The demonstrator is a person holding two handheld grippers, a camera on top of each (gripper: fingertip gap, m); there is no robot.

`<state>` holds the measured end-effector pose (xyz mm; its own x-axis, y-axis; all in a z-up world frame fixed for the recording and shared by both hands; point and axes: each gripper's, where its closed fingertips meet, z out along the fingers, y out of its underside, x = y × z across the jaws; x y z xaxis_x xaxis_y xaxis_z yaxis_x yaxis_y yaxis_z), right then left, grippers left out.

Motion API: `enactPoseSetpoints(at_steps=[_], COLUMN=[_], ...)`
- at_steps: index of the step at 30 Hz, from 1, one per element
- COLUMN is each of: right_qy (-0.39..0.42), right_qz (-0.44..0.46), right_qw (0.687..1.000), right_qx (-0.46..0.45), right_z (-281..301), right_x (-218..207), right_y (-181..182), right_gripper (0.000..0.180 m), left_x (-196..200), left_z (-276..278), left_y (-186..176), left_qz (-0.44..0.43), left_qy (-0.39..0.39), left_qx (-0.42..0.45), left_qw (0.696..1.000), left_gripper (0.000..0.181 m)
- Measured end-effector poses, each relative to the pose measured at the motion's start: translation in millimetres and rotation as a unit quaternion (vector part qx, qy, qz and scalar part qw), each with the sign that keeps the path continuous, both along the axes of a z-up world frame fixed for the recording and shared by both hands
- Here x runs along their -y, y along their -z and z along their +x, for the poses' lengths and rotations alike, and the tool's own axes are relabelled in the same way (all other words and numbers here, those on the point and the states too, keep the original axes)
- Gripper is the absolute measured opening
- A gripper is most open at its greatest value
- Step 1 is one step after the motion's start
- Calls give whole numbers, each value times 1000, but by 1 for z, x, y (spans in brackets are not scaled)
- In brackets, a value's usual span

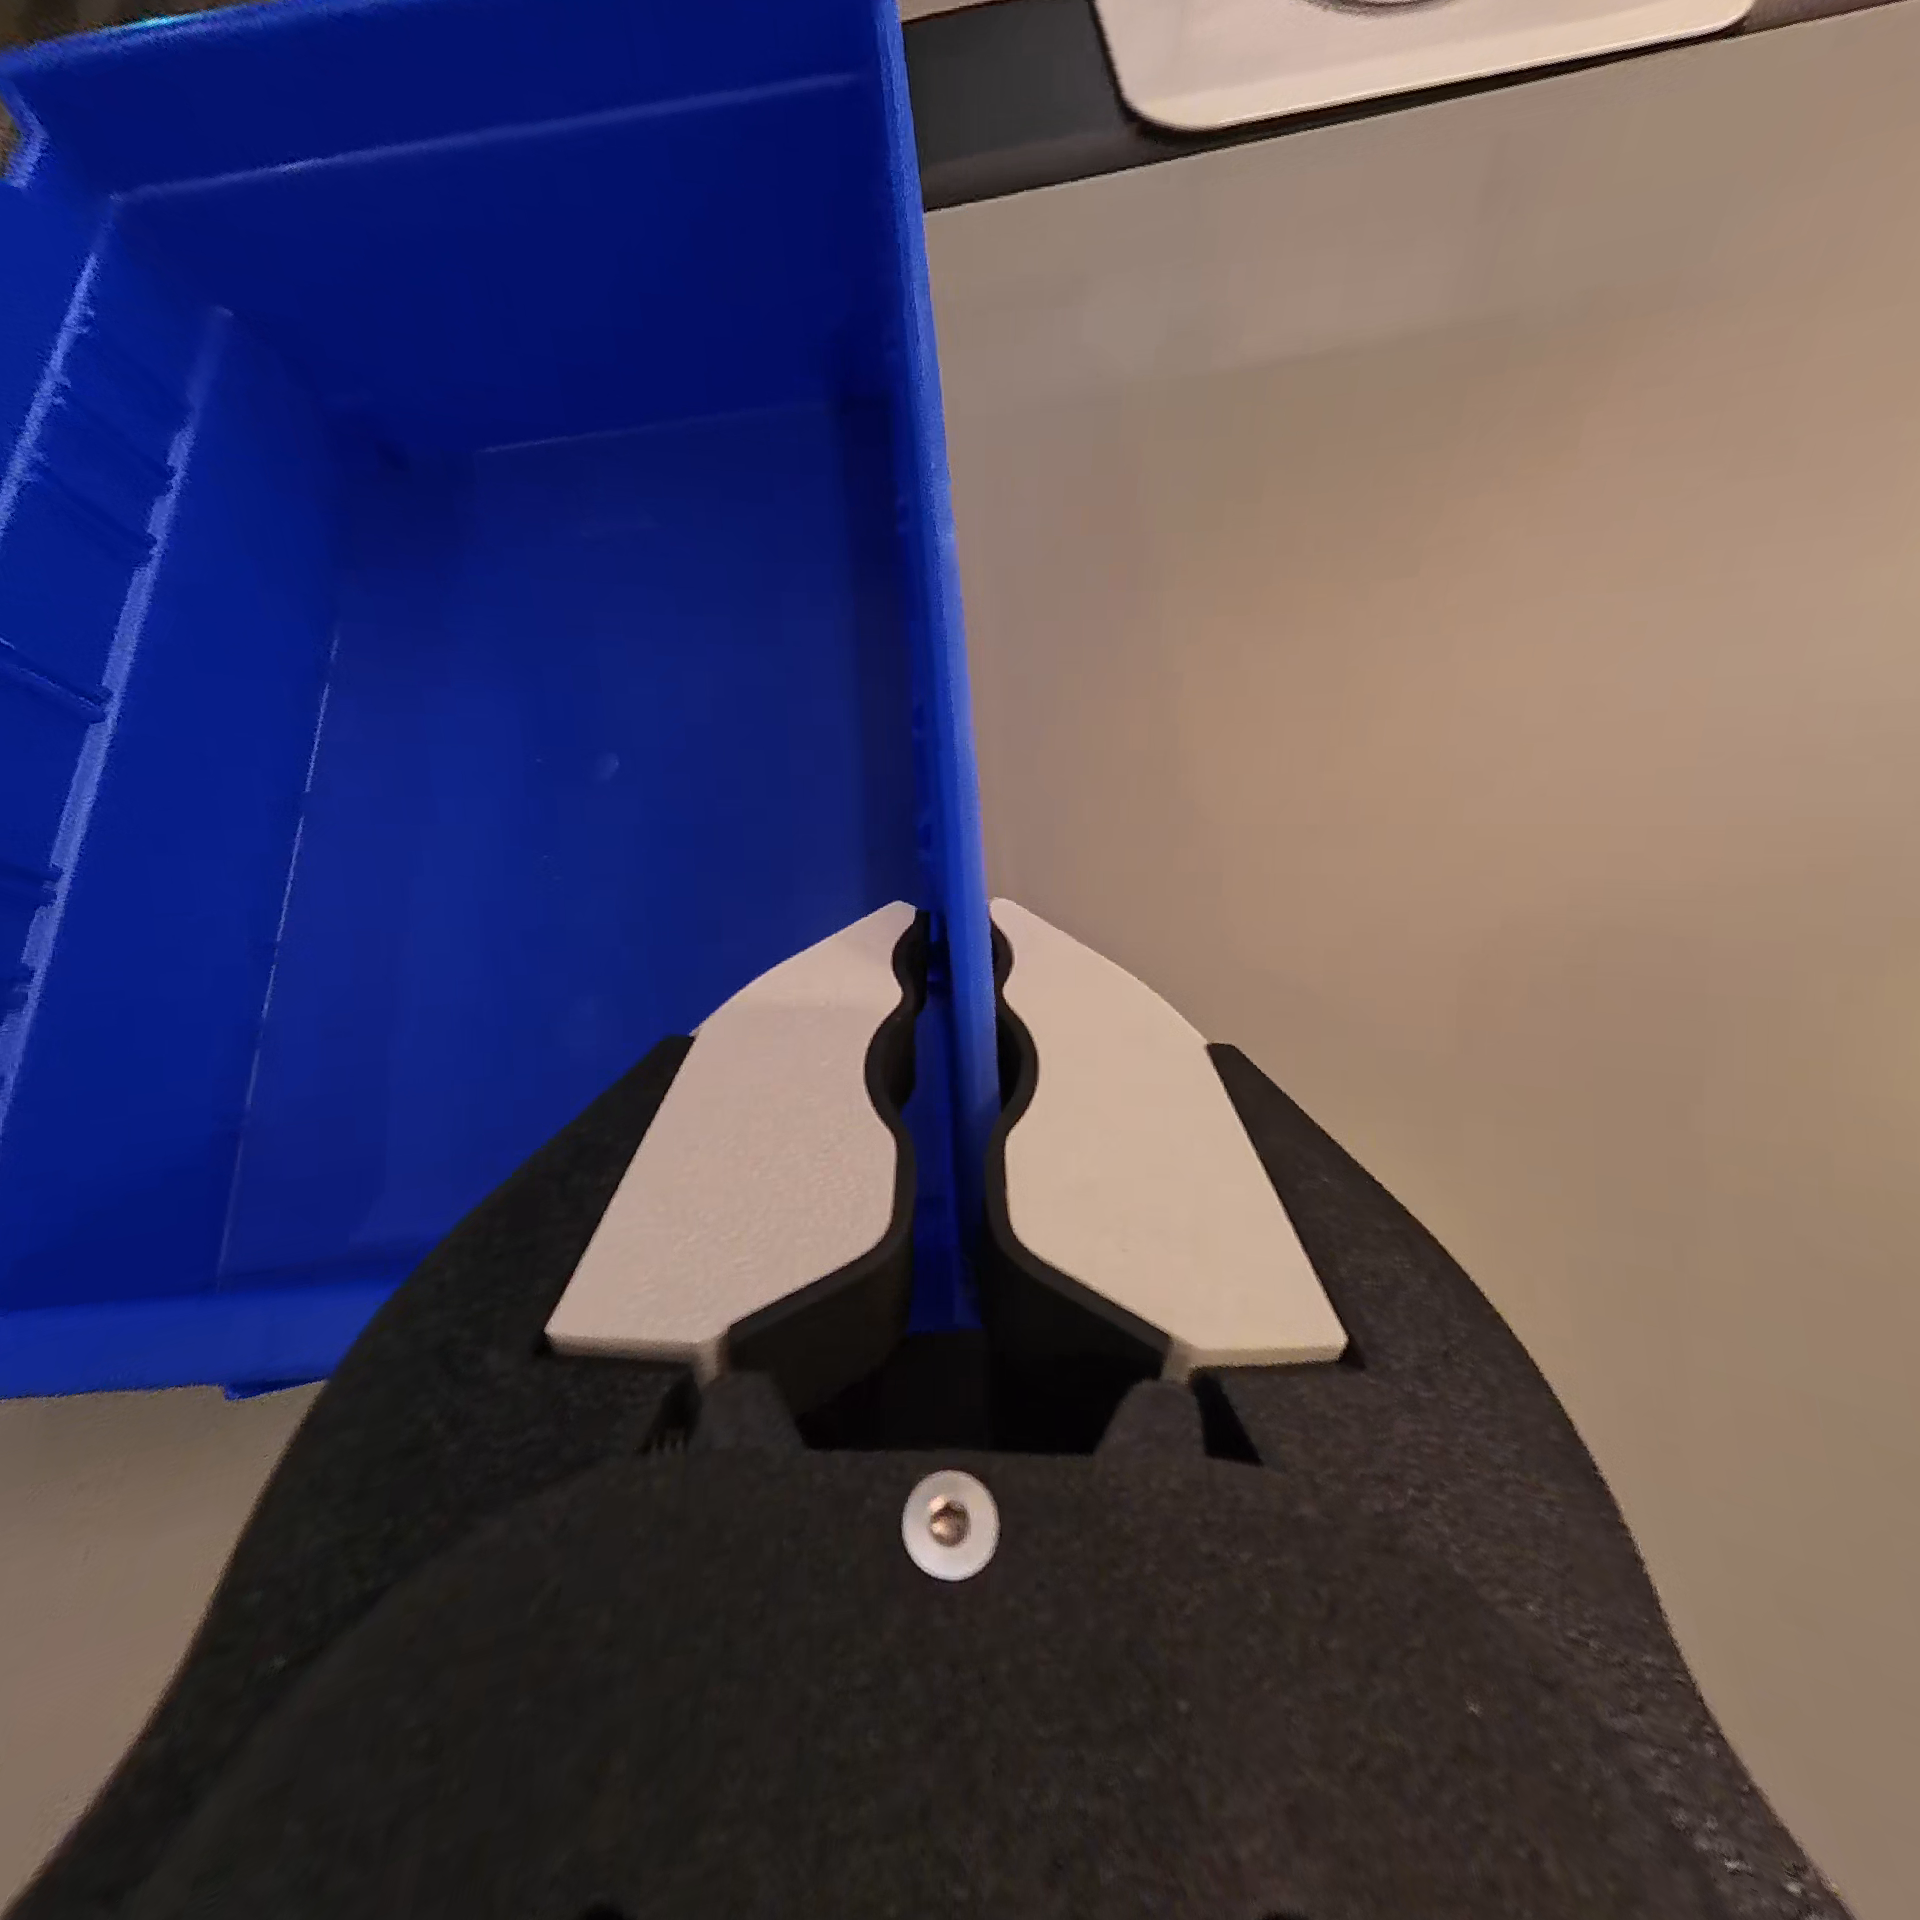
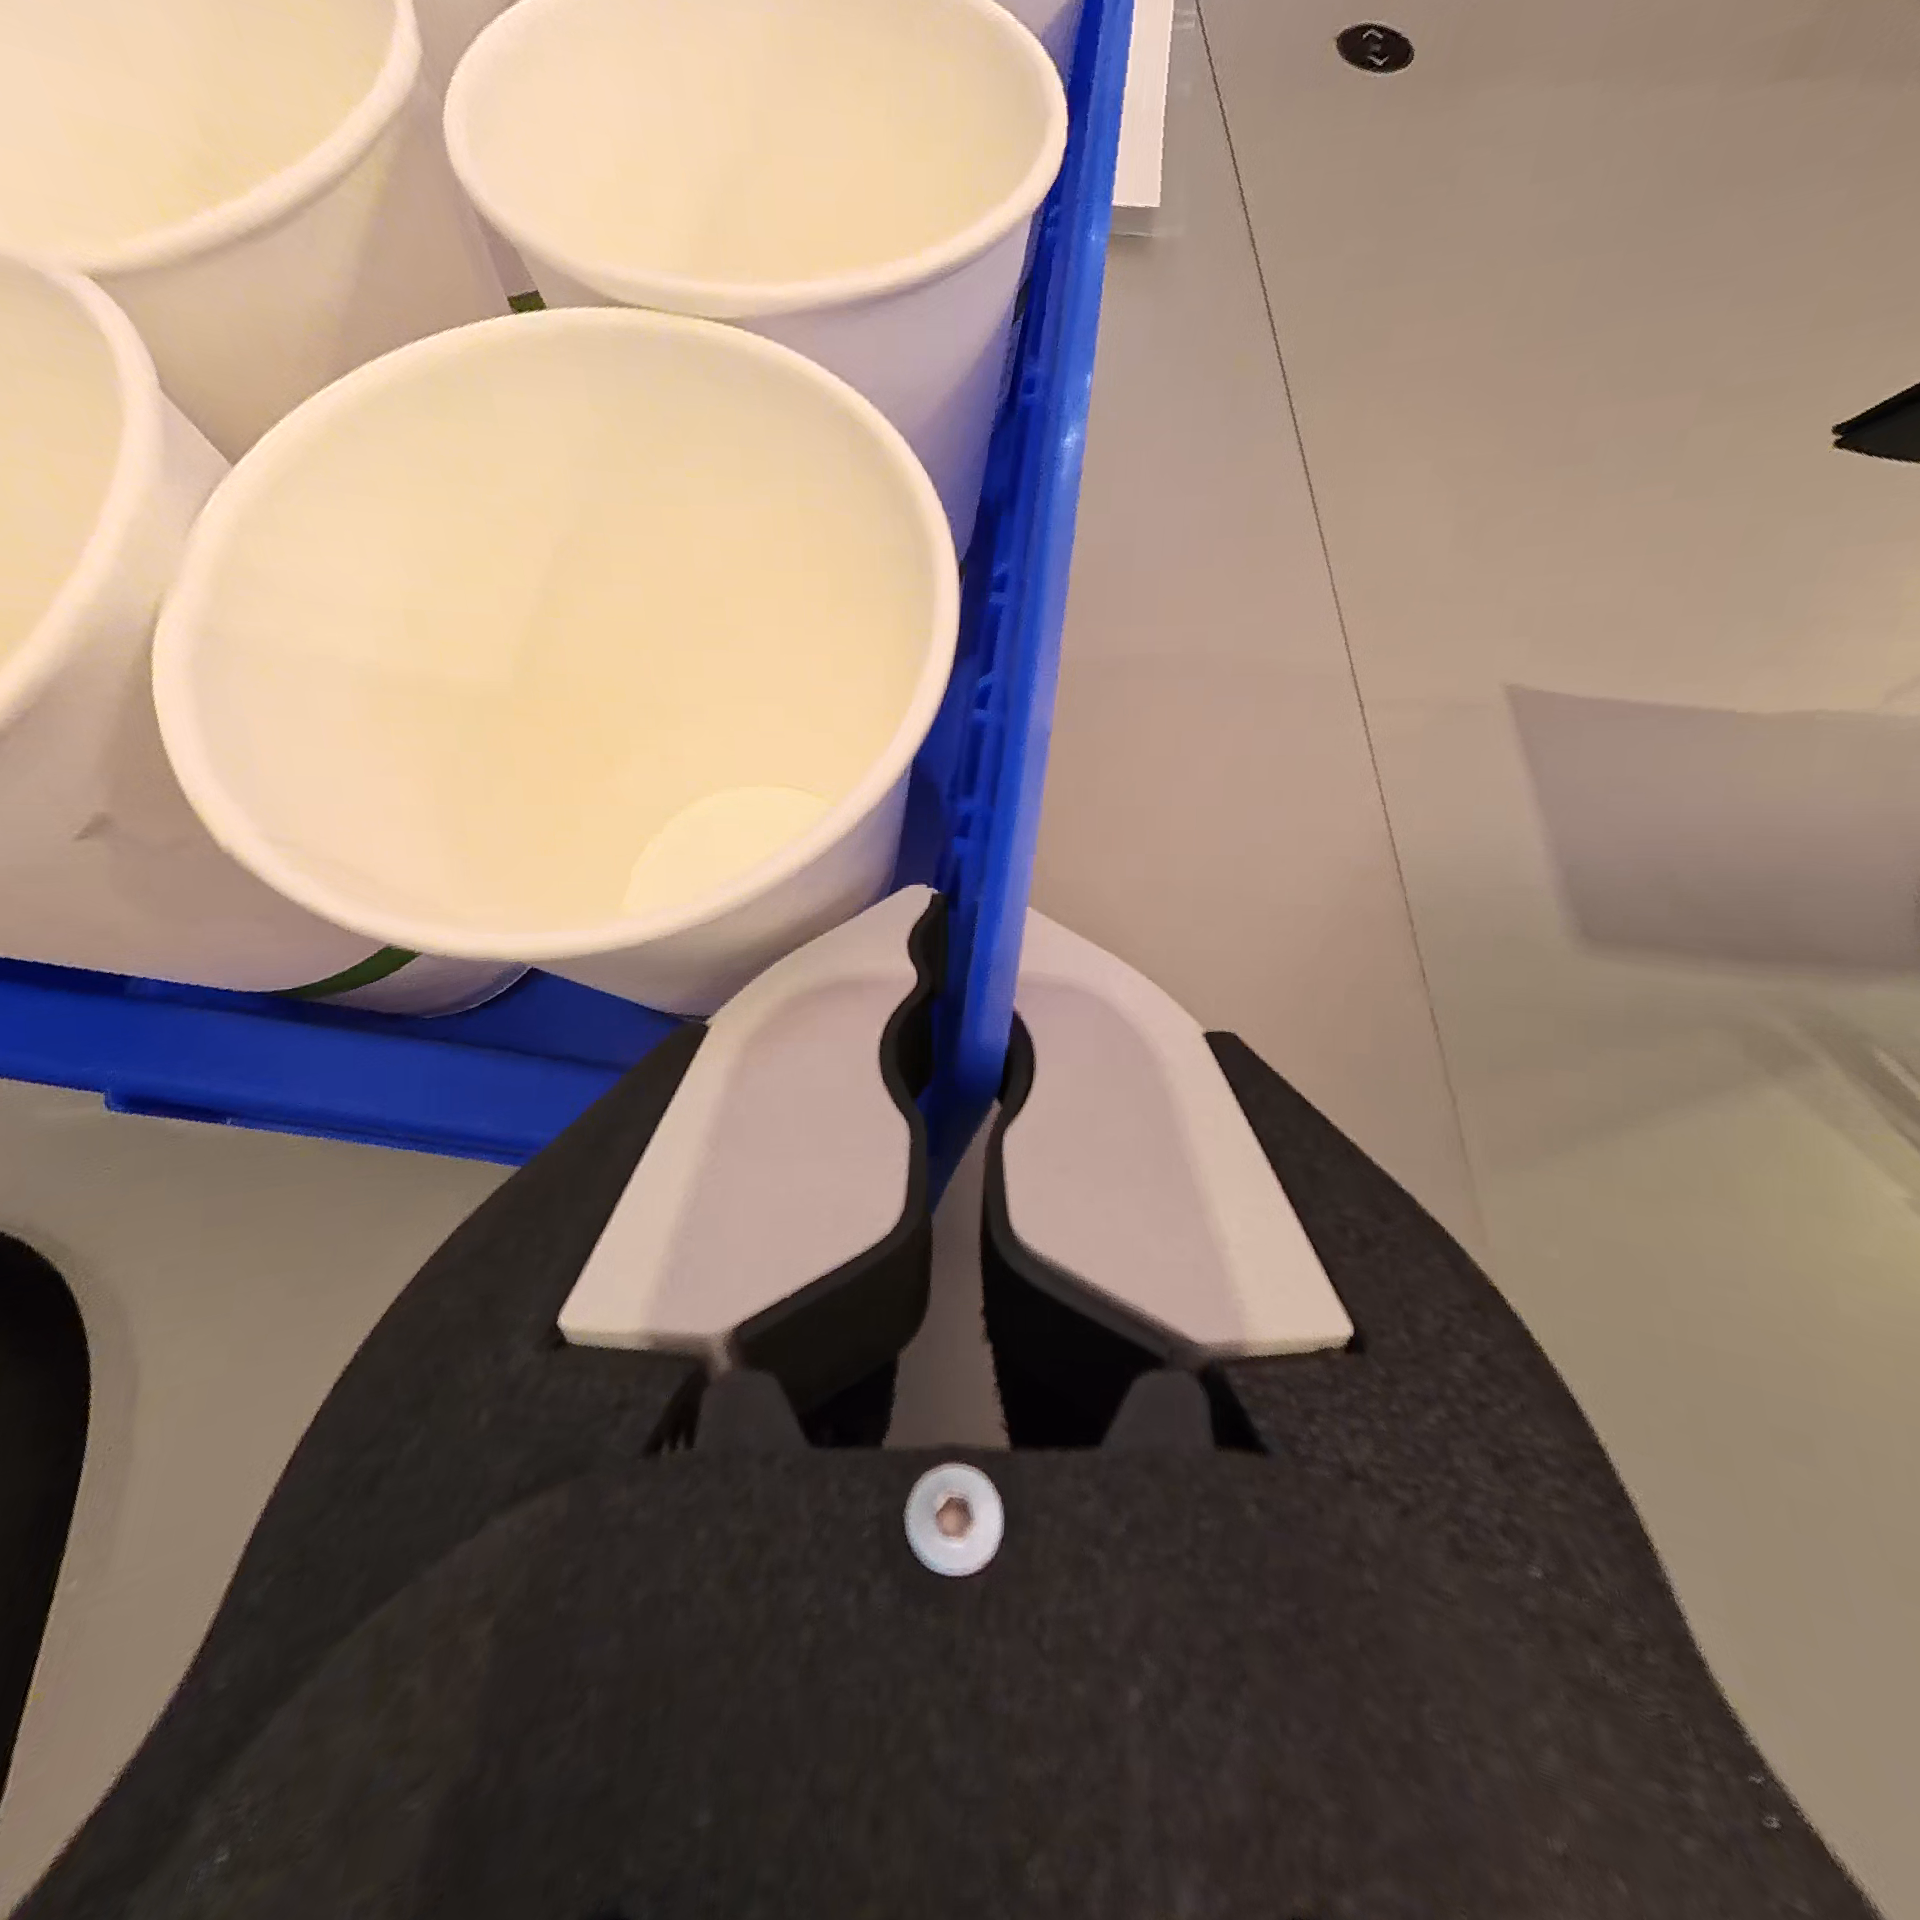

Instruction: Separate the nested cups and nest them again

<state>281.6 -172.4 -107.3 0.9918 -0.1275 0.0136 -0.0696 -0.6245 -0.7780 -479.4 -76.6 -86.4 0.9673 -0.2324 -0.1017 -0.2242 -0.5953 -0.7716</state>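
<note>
In the left wrist view my left gripper (image 1: 956, 935) is shut on the right wall of an empty blue plastic bin (image 1: 582, 727). The wall runs straight up between the fingers. In the right wrist view my right gripper (image 2: 977, 956) is shut on the right wall of a second blue bin (image 2: 1049, 520). This bin holds several white paper cups standing upright. The nearest cup (image 2: 551, 644) sits just left of my fingers, and another cup (image 2: 758, 145) stands behind it. No cup is held.
Both bins rest on a light grey table (image 1: 1455, 727). A pale flat pad (image 1: 1403, 52) lies on a dark strip at the far edge in the left wrist view. A small round black fitting (image 2: 1374, 47) is set in the table at the far right.
</note>
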Motion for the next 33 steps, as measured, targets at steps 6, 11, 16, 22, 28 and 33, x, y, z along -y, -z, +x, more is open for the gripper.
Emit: enactPoseSetpoints(at_steps=[6, 11, 16, 22, 28, 33], right_qy=[-17, -28, -44, -71, -109, -146], right_qz=[-6, -3, -2, -2, -4, -6], right_qw=[1000, 999, 999, 997, 993, 988], right_qx=[18, 21, 24, 28, 37, 43], right_z=[-4, -16, -33, -65, -107, -146], right_x=[0, -1, -4, -10, -24, -38], right_y=[0, 0, -1, -1, -2, -2], right_gripper=[4, 4, 4, 5, 5, 5], left_x=[2, 3, 8, 15, 23, 27], left_z=[34, 63, 92, 126, 163, 189], left_y=[1, 1, 1, 2, 1, 0], left_qz=[-4, -5, -4, -1, 13, 24], left_qy=[28, 46, 60, 74, 89, 103], left_qx=[2, -3, -9, -15, -22, -26], left_qw=[1000, 999, 998, 997, 996, 994], left_gripper=[8, 8, 8, 8, 9, 11])
